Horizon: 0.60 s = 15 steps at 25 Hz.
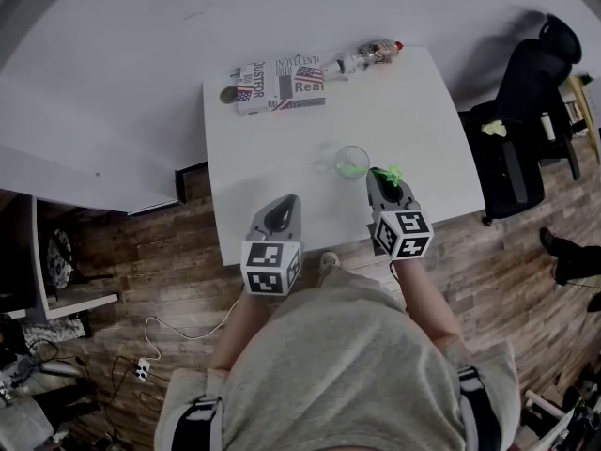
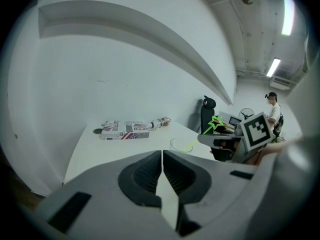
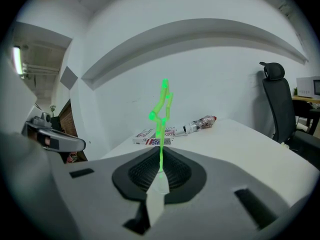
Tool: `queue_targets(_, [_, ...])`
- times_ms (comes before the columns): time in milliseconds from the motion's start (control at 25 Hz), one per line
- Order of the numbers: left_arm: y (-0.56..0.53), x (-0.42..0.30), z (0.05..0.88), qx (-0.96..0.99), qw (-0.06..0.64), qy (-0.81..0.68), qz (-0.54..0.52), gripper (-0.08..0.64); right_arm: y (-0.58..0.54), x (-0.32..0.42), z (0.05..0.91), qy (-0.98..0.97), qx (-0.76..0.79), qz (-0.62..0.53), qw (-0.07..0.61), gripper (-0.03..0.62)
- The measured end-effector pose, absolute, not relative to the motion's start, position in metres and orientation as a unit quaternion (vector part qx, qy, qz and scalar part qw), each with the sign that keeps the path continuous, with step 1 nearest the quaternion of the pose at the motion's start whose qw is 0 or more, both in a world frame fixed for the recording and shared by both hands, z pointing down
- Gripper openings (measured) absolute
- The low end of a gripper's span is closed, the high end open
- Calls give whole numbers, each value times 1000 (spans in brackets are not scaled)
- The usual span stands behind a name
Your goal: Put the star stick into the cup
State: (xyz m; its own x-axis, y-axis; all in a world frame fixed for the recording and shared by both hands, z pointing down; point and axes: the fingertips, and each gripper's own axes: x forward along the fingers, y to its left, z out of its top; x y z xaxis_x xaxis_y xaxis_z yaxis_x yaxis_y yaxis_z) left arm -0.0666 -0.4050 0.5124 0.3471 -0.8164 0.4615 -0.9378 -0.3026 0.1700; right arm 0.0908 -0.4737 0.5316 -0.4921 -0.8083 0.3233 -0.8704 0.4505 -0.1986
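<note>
R tongs (image 3: pixel 161 159) clamp thin green star stick (image 3: pixel 162 104) beside clear round cup (image 1: pixel 352 162). L tongs (image 2: pixel 162 158) closed, empty. Flag-print box (image 1: pixel 280 86) reading "Real" at white bench (image 1: pixel 418 111) far edge.

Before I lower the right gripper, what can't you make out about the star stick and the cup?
- Star stick lower end: in the right gripper view the fingers cover it below the grip; the cup is not in that view.
- Tip inside the cup or not: too small in the head view.
- Dark round thing beside the box: too small to name.
</note>
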Motion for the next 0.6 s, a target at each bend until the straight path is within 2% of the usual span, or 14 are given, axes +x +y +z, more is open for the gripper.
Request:
queue_targets(400, [-394, -60, 512, 799, 208, -544, 148, 11, -470, 105, 540, -833, 514, 171, 109, 41])
queue_targets(600, [-387, -56, 509, 803, 205, -540, 149, 11, -462, 110, 540, -830, 519, 173, 108, 79])
